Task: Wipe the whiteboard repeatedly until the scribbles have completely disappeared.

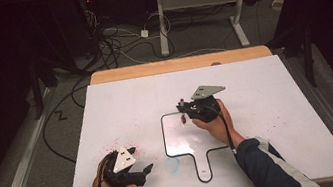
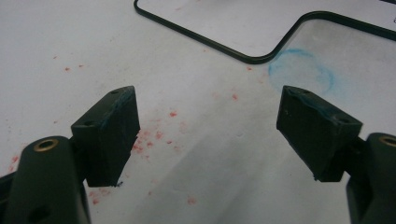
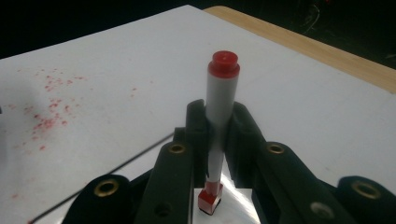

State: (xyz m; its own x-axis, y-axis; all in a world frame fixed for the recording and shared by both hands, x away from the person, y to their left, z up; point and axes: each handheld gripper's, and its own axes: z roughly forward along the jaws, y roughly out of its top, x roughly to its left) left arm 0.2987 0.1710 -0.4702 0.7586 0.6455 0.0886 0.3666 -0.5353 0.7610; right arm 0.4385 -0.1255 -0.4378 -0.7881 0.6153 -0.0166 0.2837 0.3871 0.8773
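A red-capped marker (image 3: pixel 220 116), white-barrelled with a red tip pointing down, stands clamped between the jaws of the right gripper (image 1: pixel 192 111) over the far edge of the small whiteboard (image 1: pixel 182 144) at table centre. Near left, the left gripper (image 1: pixel 139 172) rests with jaws wide apart above red specks (image 2: pixel 144 140). The marker's lower barrel is blurred and partly hidden behind the jaws.

Lab or test room indicated: dark curtains, cables (image 1: pixel 116 43) strewn on floor, desk frame (image 1: pixel 201 4) beyond the jaws.
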